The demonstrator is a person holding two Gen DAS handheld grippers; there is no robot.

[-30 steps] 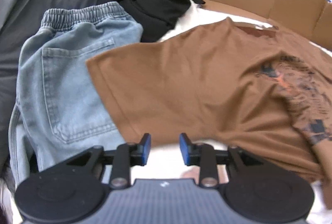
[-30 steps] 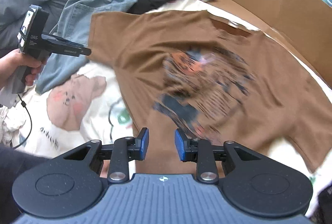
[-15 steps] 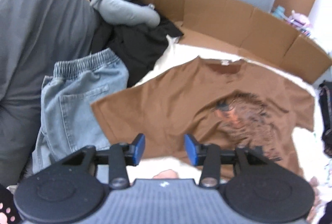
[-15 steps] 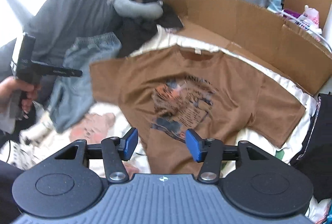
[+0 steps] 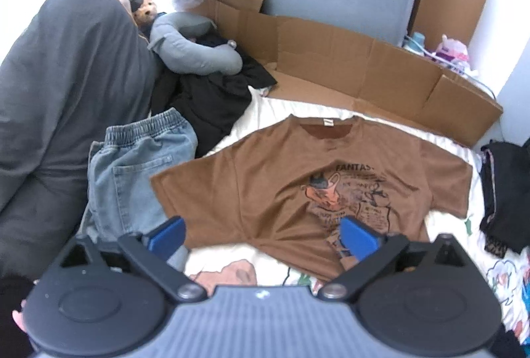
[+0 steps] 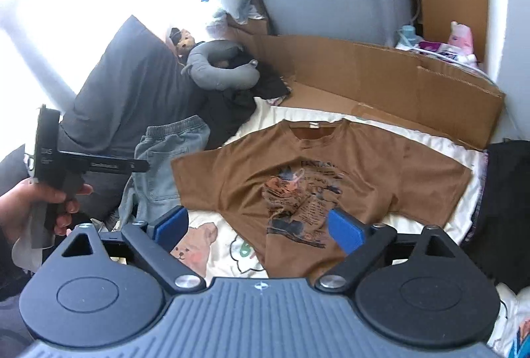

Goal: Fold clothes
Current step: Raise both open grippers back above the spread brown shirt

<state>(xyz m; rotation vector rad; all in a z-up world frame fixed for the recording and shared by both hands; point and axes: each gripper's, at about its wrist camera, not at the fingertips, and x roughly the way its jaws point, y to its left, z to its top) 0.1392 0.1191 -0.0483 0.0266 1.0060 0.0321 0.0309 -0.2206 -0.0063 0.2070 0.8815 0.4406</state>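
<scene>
A brown T-shirt (image 5: 281, 185) with a dark and orange print lies spread face up on a white printed sheet (image 5: 275, 106), collar toward the cardboard. It also lies flat in the right wrist view as the brown T-shirt (image 6: 364, 172). My left gripper (image 5: 261, 235) hangs open above the shirt's near hem, holding nothing. My right gripper (image 6: 260, 227) is open too, raised over the lower part of the shirt. In the right wrist view the left gripper (image 6: 142, 165) shows from the side, held by a hand (image 6: 29, 208) at the left.
Light blue denim shorts (image 5: 135, 172) lie left of the shirt, partly under its sleeve. Behind them are black clothes (image 5: 215, 99), a grey neck pillow (image 5: 192, 49) and a big grey pillow (image 5: 63, 92). Flattened cardboard (image 5: 364, 66) lines the far side; dark garments (image 5: 506, 192) sit at the right.
Both grippers have pulled up and back from the shirt, and both have opened wider. The shirt now lies spread flat, seen whole instead of close up.
</scene>
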